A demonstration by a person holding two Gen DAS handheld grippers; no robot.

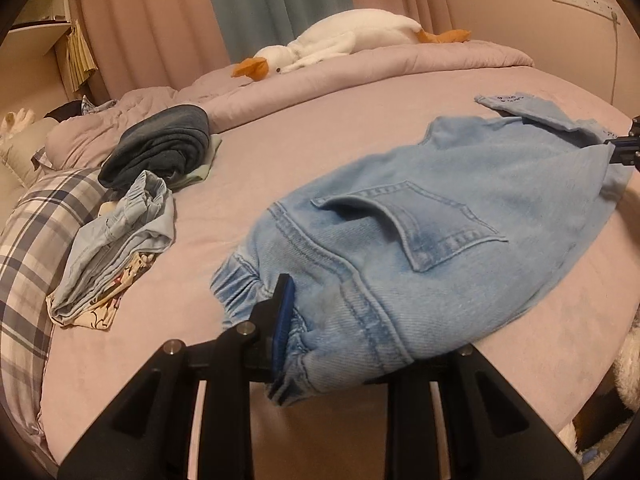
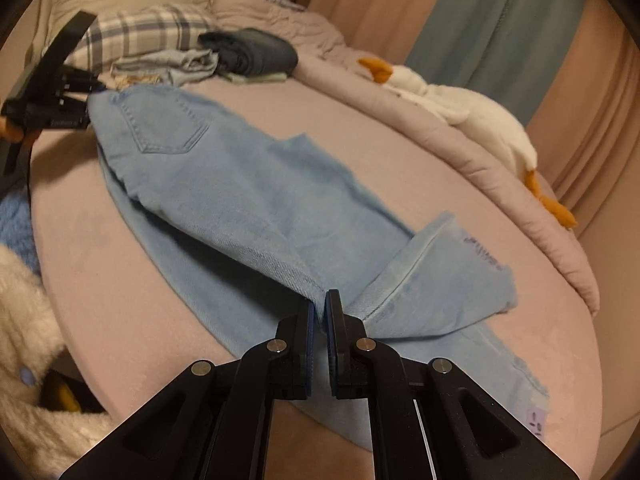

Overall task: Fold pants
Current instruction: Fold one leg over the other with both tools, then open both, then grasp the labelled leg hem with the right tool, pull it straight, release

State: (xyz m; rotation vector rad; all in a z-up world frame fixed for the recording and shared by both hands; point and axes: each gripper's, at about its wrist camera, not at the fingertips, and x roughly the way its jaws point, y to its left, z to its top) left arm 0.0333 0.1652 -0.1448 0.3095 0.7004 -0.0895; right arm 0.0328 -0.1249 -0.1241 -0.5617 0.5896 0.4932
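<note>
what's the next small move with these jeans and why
Probably lay both ends down flat on the bed. The left gripper holds the waistband of the jeans, the right gripper pinches a leg edge, and one hem is flipped over, so it needs smoothing.

Left gripper [image 1: 336, 320] fingers clamp partly apart, right gripper [image 2: 320, 308] fingers pinched.

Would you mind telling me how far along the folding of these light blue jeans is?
Done: the jeans lie folded lengthwise on the bed, leg on leg. In hand: the right gripper pinches the leg fabric near the hems, and the left gripper has the waistband between its jaws. Left: folding them crosswise; other folded clothes sit near the pillow.
</note>
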